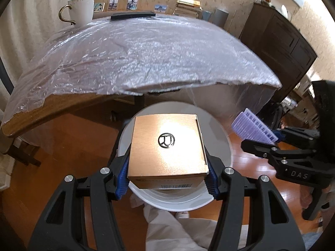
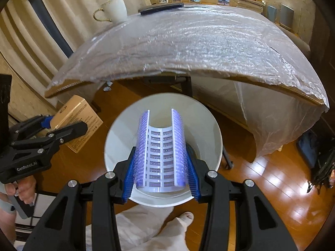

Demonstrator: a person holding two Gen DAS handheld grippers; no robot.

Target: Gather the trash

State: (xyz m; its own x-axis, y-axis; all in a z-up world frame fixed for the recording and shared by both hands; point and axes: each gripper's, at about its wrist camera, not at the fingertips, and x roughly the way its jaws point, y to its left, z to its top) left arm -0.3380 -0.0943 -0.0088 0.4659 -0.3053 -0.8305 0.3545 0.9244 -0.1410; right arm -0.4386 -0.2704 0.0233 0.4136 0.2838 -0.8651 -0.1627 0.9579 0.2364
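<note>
My left gripper (image 1: 167,167) is shut on a copper-coloured cardboard box (image 1: 167,146) with a round logo, held above a white trash bin (image 1: 222,146) on the floor. My right gripper (image 2: 160,167) is shut on a purple and white ribbed plastic tray (image 2: 160,152), held above the same bin (image 2: 117,146). The right gripper with the purple tray (image 1: 254,128) shows at the right of the left wrist view. The left gripper and its box (image 2: 77,121) show at the left of the right wrist view.
A wooden table under crinkled clear plastic sheet (image 1: 146,54) stands behind the bin. On it are a white cup with gold handle (image 1: 81,10), a black remote (image 1: 133,15), photos and stacked books (image 1: 188,5). A dark cabinet (image 1: 278,41) stands right. Wooden floor around.
</note>
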